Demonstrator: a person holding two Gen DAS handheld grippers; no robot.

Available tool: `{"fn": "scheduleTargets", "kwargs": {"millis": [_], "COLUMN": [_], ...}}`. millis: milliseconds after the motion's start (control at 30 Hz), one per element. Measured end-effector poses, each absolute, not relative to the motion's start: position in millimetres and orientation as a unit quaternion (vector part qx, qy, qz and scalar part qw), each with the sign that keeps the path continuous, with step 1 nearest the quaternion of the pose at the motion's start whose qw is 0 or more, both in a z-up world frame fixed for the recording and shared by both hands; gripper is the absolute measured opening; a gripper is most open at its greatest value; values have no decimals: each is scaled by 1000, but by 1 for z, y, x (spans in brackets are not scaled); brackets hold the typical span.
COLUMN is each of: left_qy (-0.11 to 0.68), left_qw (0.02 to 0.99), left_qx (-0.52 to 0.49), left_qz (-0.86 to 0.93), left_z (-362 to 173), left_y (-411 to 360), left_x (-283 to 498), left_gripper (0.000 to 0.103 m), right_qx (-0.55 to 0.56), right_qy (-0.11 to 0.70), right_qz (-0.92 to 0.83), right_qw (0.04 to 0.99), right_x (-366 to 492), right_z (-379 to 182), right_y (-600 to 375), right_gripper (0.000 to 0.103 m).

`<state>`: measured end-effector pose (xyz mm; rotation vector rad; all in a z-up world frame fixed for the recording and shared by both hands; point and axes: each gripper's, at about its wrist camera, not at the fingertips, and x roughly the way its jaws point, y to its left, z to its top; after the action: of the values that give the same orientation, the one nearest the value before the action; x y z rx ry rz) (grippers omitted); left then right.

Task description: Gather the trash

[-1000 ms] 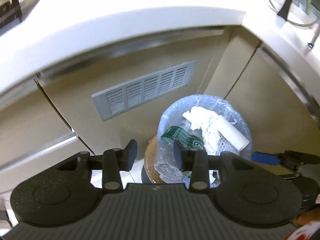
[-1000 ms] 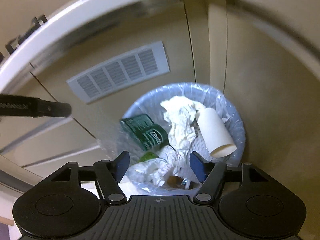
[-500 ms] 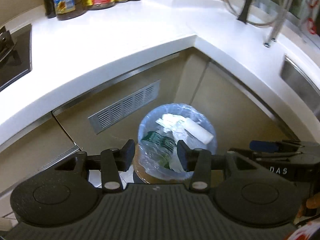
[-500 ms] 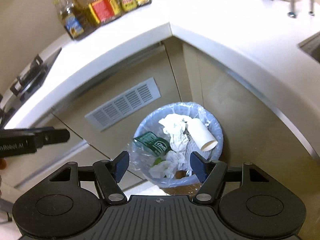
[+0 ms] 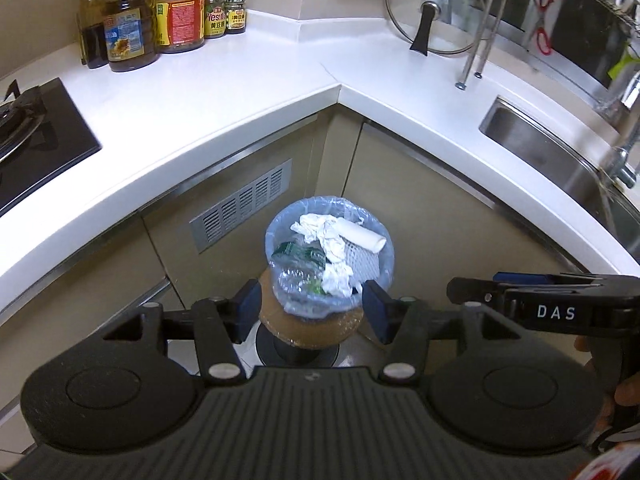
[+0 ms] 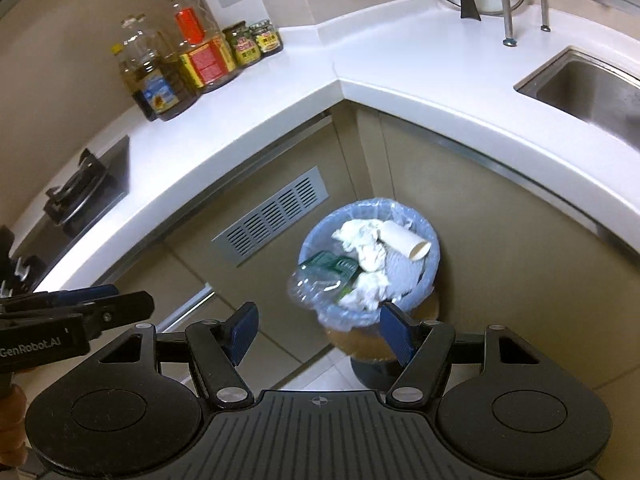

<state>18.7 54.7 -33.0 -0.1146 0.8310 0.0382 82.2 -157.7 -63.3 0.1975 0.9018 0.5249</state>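
Note:
A round trash bin (image 5: 280,216) with a pale blue bag stands on the floor in the cabinet corner. It holds crumpled white paper (image 5: 324,236), a white tube (image 5: 362,234), a green wrapper (image 5: 298,252) and a clear plastic bottle (image 5: 294,280). The bin also shows in the right wrist view (image 6: 430,240). My left gripper (image 5: 312,310) is open and empty, high above the bin. My right gripper (image 6: 318,326) is open and empty, also high above it. Each gripper shows at the edge of the other's view.
A white L-shaped counter (image 5: 224,96) wraps the corner. Oil bottles and jars (image 5: 160,20) stand at the back left, a black hob (image 5: 36,128) at left, a steel sink (image 5: 552,148) at right. A glass lid (image 5: 436,24) leans on a rack. A grey vent (image 5: 244,204) is in the cabinet.
Both grippers have risen well away from the bin, so the counter, hob and sink came into view. The bin looks smaller. Both stay open and empty.

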Motion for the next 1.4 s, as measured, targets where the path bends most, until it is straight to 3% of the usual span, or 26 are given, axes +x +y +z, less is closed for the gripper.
{"fn": "scheduleTargets", "kwargs": {"millis": [500, 1400], "left_qy": [394, 391], "left_qw": [918, 919], "left_qx": [-56, -47], "left_qz": [11, 0], "left_z": [-23, -15], "left_y": [47, 6], "left_x": [-40, -36], "left_gripper": [59, 60], "right_qx": [87, 79], "right_qy": [428, 418], "right_qz": [255, 251], "right_qw": [863, 870], "right_x": [14, 14], "right_z": [-43, -31], "right_y": [-156, -193], "right_gripper": [68, 68]}}
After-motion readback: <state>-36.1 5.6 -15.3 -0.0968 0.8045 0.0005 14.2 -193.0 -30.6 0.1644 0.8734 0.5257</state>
